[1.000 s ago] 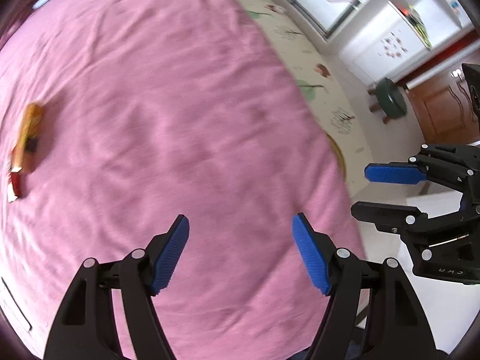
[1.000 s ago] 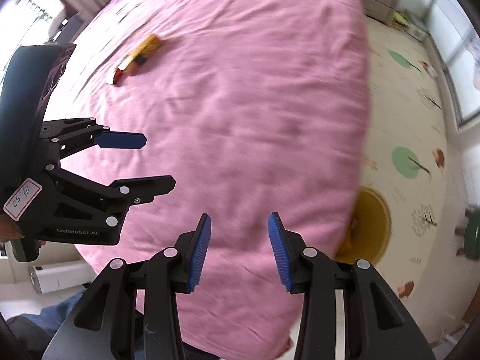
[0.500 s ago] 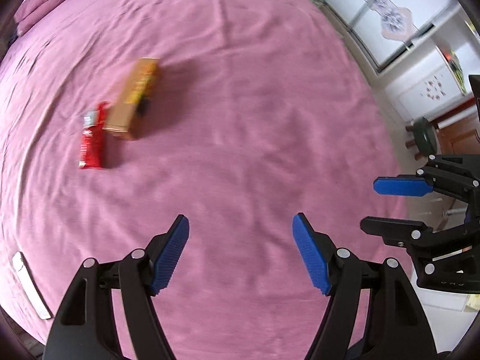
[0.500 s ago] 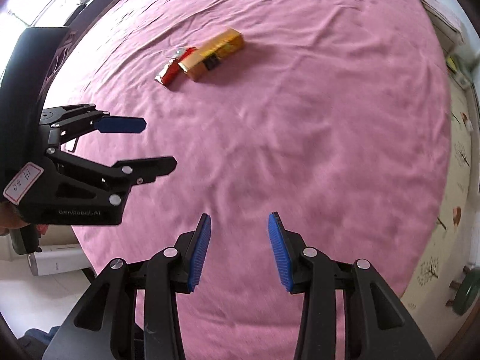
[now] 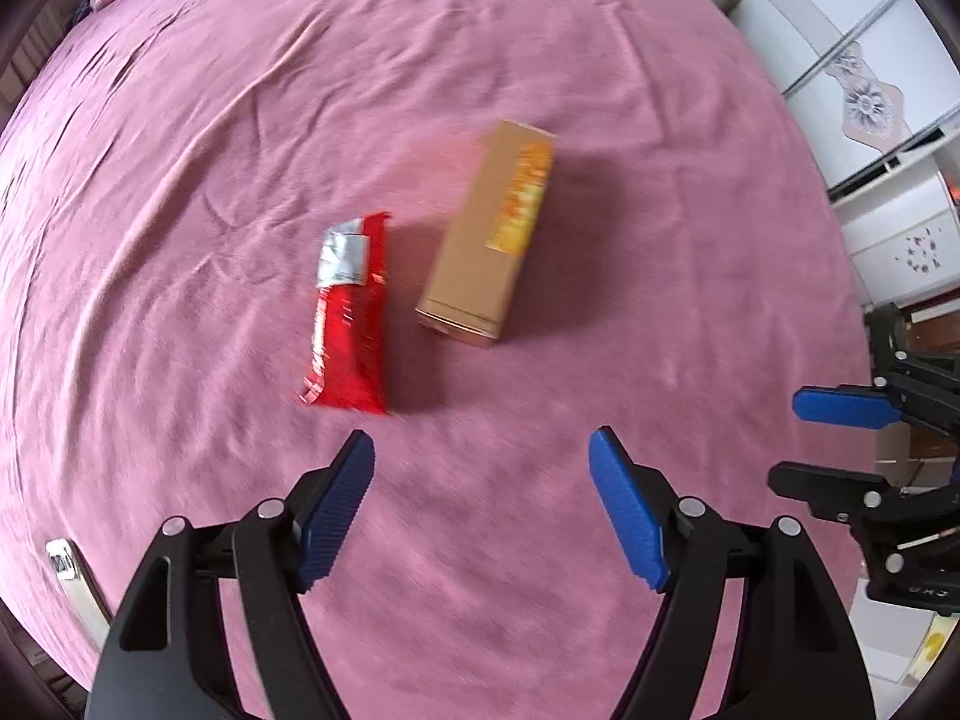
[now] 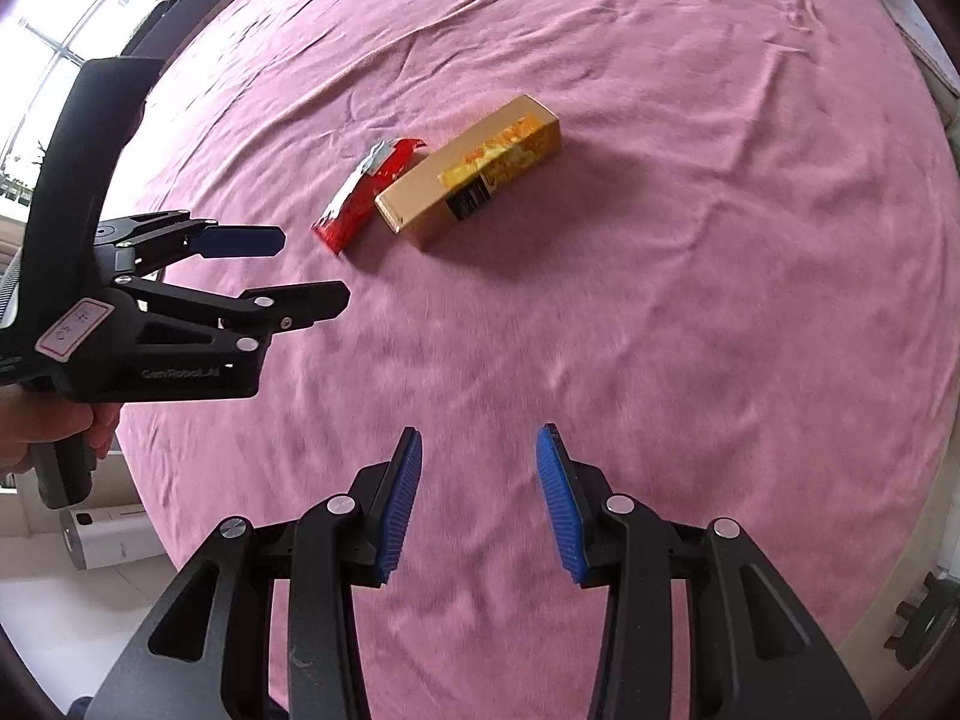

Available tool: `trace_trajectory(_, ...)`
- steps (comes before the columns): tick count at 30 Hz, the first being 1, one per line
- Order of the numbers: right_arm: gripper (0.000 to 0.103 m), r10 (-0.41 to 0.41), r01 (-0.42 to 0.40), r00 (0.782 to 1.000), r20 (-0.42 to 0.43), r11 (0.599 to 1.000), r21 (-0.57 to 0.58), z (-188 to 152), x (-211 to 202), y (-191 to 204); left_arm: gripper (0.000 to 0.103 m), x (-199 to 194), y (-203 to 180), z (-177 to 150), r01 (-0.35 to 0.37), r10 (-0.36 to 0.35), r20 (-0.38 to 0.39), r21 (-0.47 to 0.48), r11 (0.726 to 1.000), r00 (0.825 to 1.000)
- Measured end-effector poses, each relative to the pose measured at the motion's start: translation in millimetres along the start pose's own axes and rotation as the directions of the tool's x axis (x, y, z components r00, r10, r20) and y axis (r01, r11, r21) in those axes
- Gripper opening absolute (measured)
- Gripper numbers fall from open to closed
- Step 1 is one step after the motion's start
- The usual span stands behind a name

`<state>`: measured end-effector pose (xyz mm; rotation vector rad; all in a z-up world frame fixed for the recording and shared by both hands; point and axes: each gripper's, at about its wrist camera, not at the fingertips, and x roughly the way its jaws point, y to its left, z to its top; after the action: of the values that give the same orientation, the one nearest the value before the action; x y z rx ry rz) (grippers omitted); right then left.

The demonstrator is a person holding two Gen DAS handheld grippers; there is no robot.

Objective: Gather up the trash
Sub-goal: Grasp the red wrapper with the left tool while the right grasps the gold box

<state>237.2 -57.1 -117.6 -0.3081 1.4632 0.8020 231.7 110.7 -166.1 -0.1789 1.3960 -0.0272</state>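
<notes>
- We are holding the left gripper (image 5: 480,504) over the near part of the bed (image 5: 540,60), its jaws spread wide and gripping nothing.
- We are holding the right gripper (image 6: 478,498) over the near part of the bed too, jaws parted less widely than the left's and also empty.
- In the right wrist view, the left gripper (image 6: 300,267) is showing at the left, above the bed's left edge, with our hand (image 6: 36,420) wrapped around its handle; its blue pads (image 6: 240,241) are standing apart.
- In the left wrist view, the right gripper (image 5: 840,438) is sitting at the right edge of the frame, beyond the bed's right side.
- A red wrapper (image 5: 351,318) is lying flat near the middle of the bed (one end is torn and showing silver), just ahead of the left gripper's left finger.
- A tan box (image 5: 489,240) with an orange print is lying on its side just right of the wrapper; in the right wrist view the box (image 6: 474,171) and wrapper (image 6: 366,192) seem to be touching, though we cannot be sure.
- Neither gripper is touching either piece of trash.
- A flat white object (image 5: 78,588) is resting at the bed's near left edge; what it is, we cannot tell.
</notes>
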Motion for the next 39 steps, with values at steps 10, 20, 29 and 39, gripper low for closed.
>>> trace_trajectory(10,0.039,0.004,-0.004,1.0,-0.016,1.0,0.005,45.7,29.0,-8.9,0.074,42.6,36.2,28.0,-0.017,0.016,-0.038,-0.032,0.999,0.999)
trace_trajectory(20,0.039,0.024,-0.024,1.0,-0.018,1.0,-0.009,84.6,43.1,-3.0,0.053,63.0,70.3,43.2,-0.003,-0.002,-0.058,-0.088,0.996,0.998)
trace_trajectory(29,0.047,0.064,-0.061,0.997,-0.034,0.995,0.084,115.4,61.9,4.7,0.036,56.3,101.3,43.8,0.029,-0.034,-0.044,-0.116,0.993,0.998)
trace_trajectory(39,0.053,0.022,0.004,0.997,-0.078,0.948,0.318,143.9,86.5,1.6,0.037,34.6,91.0,41.5,0.049,-0.053,-0.031,-0.108,0.993,0.998)
